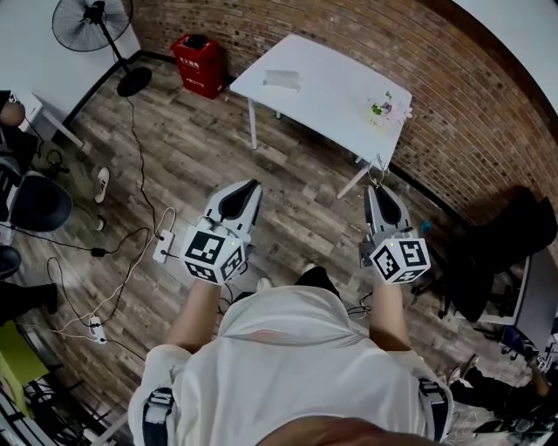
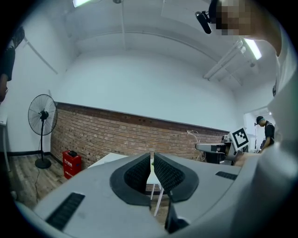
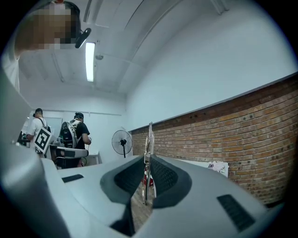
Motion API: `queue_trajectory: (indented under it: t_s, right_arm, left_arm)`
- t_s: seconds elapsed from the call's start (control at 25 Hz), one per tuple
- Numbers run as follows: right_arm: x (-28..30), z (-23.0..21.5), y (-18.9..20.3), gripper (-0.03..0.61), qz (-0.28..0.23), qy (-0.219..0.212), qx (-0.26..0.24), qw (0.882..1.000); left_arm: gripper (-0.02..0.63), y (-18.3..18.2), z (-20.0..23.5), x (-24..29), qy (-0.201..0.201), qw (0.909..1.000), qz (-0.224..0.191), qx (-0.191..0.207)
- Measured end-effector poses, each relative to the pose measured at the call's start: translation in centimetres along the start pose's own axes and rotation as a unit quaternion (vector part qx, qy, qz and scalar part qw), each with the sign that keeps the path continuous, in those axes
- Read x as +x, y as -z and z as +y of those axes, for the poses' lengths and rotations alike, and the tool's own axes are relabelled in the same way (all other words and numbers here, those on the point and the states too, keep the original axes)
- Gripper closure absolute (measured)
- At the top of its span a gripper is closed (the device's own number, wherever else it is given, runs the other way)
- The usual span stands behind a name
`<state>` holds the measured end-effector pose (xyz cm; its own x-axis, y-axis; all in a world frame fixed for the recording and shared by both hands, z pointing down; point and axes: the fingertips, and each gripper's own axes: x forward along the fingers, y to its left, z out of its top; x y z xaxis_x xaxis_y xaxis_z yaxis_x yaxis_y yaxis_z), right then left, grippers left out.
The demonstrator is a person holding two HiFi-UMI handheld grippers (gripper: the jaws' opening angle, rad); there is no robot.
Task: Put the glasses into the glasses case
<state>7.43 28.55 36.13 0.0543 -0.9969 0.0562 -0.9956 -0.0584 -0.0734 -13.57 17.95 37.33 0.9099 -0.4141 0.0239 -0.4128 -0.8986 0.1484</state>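
My right gripper [image 1: 381,193] [image 3: 147,174] is shut on a pair of thin metal-framed glasses [image 3: 148,148], which stand on edge between the pads and stick up above the jaws. The left gripper [image 1: 247,190] [image 2: 152,169] is shut down to a narrow slit, with nothing in it. Both grippers are held level over the wooden floor, short of a white table [image 1: 336,91]. A pale, flat glasses case [image 1: 282,79] lies on the far left part of that table. In the left gripper view the right gripper's marker cube [image 2: 240,137] shows at the right.
A small bunch of flowers [image 1: 386,109] sits at the table's right end. A red bin [image 1: 199,64] and a standing fan [image 1: 96,26] stand by the brick wall. Cables and a power strip [image 1: 164,246] lie on the floor at the left. A black chair [image 1: 510,239] is at the right.
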Motion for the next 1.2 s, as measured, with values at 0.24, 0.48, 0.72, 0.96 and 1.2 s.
queue_trajectory:
  t_s: [0.24, 0.48, 0.72, 0.96, 1.2]
  right_arm:
    - [5.0, -1.1, 0.6, 0.485, 0.012, -0.026, 0.010, 1.000]
    - [10.7, -3.0, 0.1, 0.485, 0.009, -0.066, 0.006, 0.998]
    - [15.8, -8.5, 0.2, 0.485, 0.012, -0.085, 0.024, 0.996]
    - [20.8, -14.3, -0.1, 0.485, 0.012, -0.103, 0.040, 0.994]
    - [25.2, -18.7, 0.5, 0.485, 0.023, -0.116, 0.051, 0.992]
  left_arm:
    - [0.581, -0.1, 3.4, 1.8, -0.031, 0.9995, -0.004, -0.004]
    - [0.581, -0.7, 6.3, 5.6, -0.060, 0.9982, -0.004, -0.008]
    - [0.581, -1.5, 7.3, 12.4, -0.073, 0.9973, 0.003, 0.007]
    - [0.581, -2.4, 8.6, 19.0, -0.094, 0.9953, 0.014, 0.017]
    - [0.581, -2.3, 10.0, 23.9, -0.114, 0.9932, 0.018, 0.016]
